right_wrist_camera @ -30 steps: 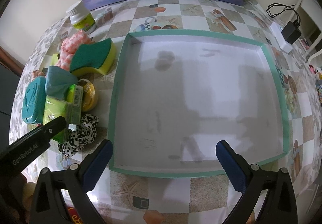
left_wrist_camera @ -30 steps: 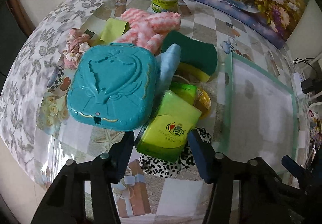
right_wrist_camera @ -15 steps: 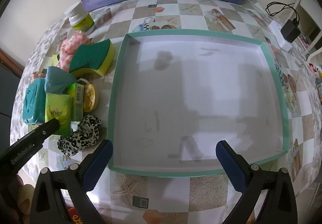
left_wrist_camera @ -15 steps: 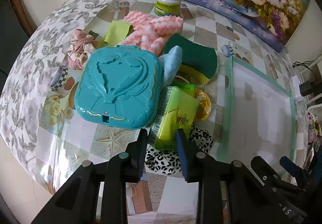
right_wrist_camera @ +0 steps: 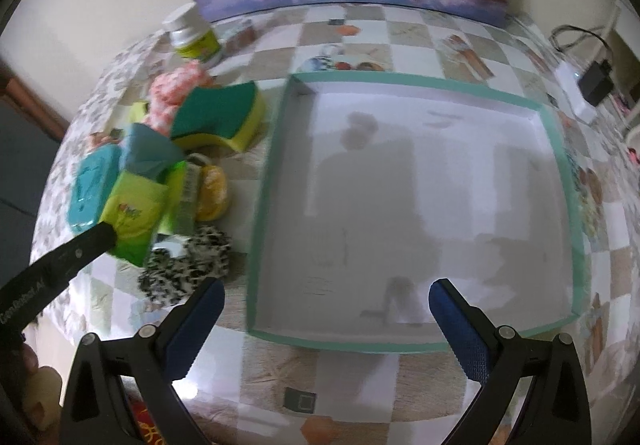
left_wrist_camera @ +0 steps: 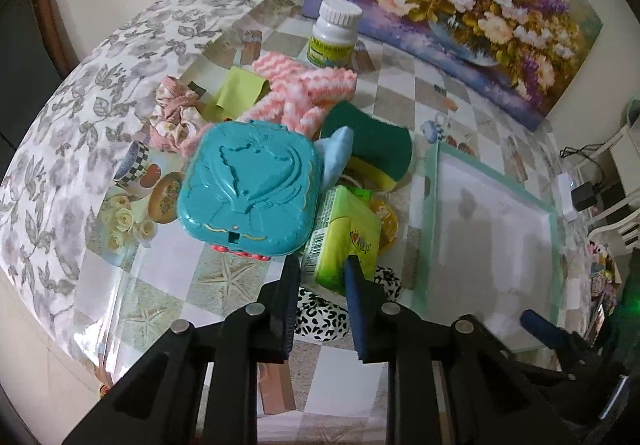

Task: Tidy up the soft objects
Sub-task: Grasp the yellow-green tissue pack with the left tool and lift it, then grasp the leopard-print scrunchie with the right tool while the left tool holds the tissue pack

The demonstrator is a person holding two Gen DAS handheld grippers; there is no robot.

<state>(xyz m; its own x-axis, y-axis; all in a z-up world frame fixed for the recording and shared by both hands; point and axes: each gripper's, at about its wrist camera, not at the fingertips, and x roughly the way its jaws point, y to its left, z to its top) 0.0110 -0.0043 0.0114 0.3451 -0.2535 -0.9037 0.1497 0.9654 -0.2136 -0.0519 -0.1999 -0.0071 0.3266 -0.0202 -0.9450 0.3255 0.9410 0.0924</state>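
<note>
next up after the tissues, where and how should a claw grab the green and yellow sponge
Grip the sponge across its narrow waist, where the curved sides pinch in. It lies flat, green side up, leaning on the pile, with its open edge toward the tray. So come from above on the tray side, probably with the free, open right claw; the left claw is shut on the tissue pack.

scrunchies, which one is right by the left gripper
The leopard-print scrunchie, lying just under the left gripper, which has just closed on the green tissue pack. The pink scrunchie lies far off, beyond the teal case.
</note>
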